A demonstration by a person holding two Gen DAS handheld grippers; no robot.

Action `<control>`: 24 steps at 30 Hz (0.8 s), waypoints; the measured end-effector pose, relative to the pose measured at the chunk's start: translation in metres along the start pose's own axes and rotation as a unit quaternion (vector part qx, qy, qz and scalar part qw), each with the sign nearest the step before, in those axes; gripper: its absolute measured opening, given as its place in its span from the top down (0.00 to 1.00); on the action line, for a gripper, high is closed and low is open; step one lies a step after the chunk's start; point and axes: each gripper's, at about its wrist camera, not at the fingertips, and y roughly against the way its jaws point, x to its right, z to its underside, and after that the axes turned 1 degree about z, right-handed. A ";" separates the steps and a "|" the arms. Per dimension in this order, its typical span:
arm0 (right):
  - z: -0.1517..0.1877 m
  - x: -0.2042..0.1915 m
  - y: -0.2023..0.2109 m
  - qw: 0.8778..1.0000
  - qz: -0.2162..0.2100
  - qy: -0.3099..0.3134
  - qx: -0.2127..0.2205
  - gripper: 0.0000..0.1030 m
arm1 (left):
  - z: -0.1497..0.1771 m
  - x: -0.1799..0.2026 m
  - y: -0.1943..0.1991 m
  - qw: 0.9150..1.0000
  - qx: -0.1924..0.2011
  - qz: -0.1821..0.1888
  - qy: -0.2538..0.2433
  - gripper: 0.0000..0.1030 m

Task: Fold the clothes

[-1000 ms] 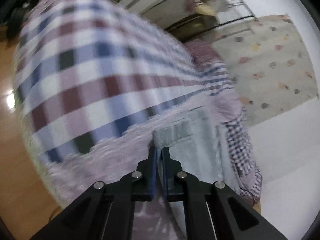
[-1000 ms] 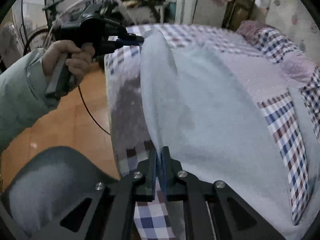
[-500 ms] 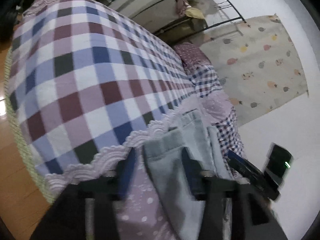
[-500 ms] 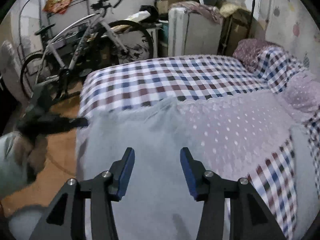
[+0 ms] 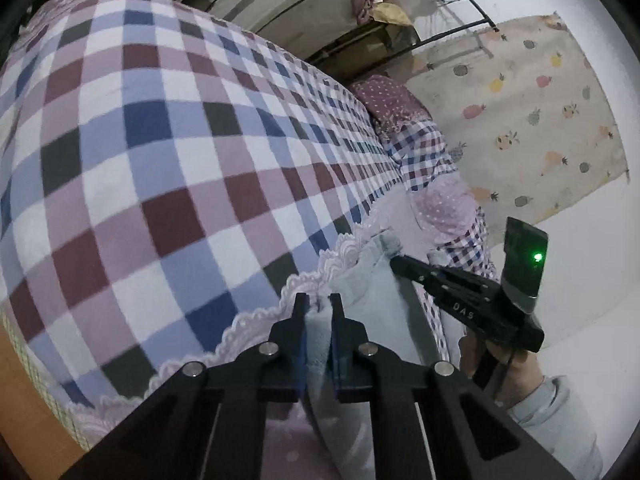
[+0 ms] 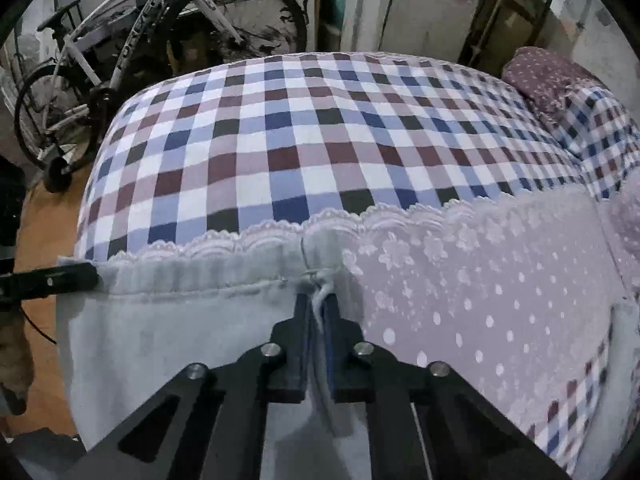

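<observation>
A light grey garment (image 6: 180, 332) lies on the bed, its ribbed hem along the lace edge of a lilac dotted sheet (image 6: 480, 300). My right gripper (image 6: 319, 300) is closing, pads pinching the hem's right corner. My left gripper (image 5: 318, 300) is closing too, with a fold of the same grey garment (image 5: 372, 292) squeezed between its pads. In the left wrist view the right gripper (image 5: 394, 262) reaches in from the right, held by a hand (image 5: 500, 364). The right wrist view shows the left gripper (image 6: 94, 276) at the hem's left end.
A checked blanket (image 6: 320, 140) covers the far half of the bed, with a dotted pillow (image 6: 548, 76) at the right. A bicycle (image 6: 140, 40) and a white cabinet (image 6: 400, 8) stand behind. Wooden floor (image 6: 40, 220) lies to the left.
Both grippers opened and closed again on the grey garment. The right gripper travelled across the garment to the hem by the lace edge. The left gripper shifted slightly and re-gripped.
</observation>
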 end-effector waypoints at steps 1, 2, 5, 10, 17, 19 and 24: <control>-0.003 0.000 0.000 1.000 0.009 0.007 0.006 0.98 | -0.003 0.001 0.001 1.000 0.003 0.002 -0.001 0.93; -0.005 0.002 0.002 1.000 0.013 0.005 0.014 0.98 | -0.006 0.003 0.002 1.000 0.005 0.005 -0.001 0.93; -0.012 0.009 0.007 0.999 0.030 0.006 0.038 0.98 | -0.010 0.014 0.009 1.000 0.026 0.008 -0.005 0.93; -0.024 0.010 -0.013 0.995 0.082 0.023 0.042 0.98 | -0.013 -0.002 -0.017 1.000 0.010 -0.016 0.015 0.93; -0.020 0.012 -0.028 0.988 0.148 -0.009 0.050 0.97 | -0.022 0.014 -0.027 0.998 -0.006 -0.049 -0.039 0.91; -0.018 0.021 -0.014 0.985 0.157 -0.042 0.065 0.97 | -0.021 0.013 -0.019 0.998 0.001 -0.046 -0.044 0.81; 0.001 0.036 0.054 0.978 0.128 -0.087 0.138 0.76 | -0.020 0.007 0.022 0.995 0.063 -0.063 -0.046 0.33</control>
